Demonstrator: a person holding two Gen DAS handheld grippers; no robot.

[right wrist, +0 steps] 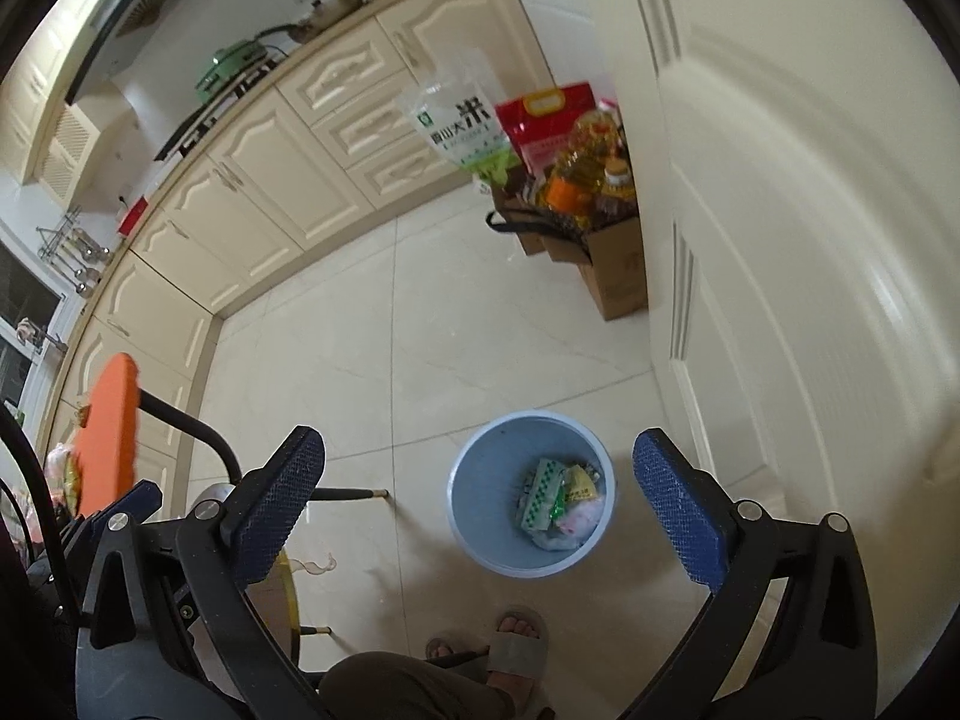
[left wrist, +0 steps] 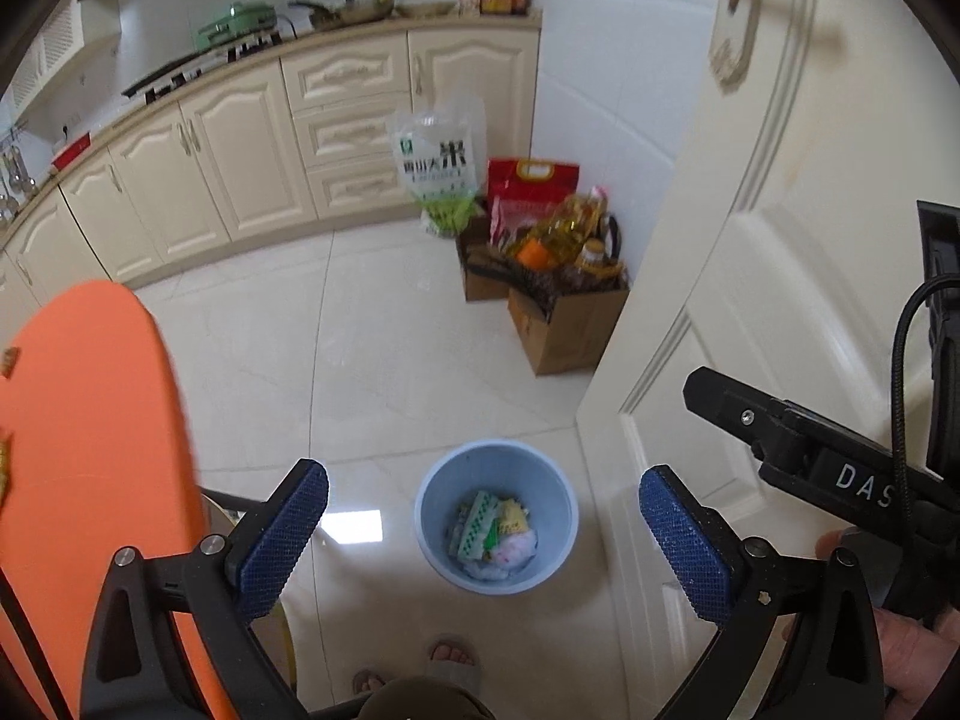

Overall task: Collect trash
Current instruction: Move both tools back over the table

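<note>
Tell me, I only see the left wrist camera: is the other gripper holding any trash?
Observer: No. The right gripper is open, with nothing between its fingers.
Operator: Is it pointing at the bin too?
Observer: Yes. In its own view, the blue trash bin shows between its fingers.
Operator: Is anything near the bin that I can't see?
Observer: A black furniture leg ends on the floor to the left of the bin, not touching it.
</note>
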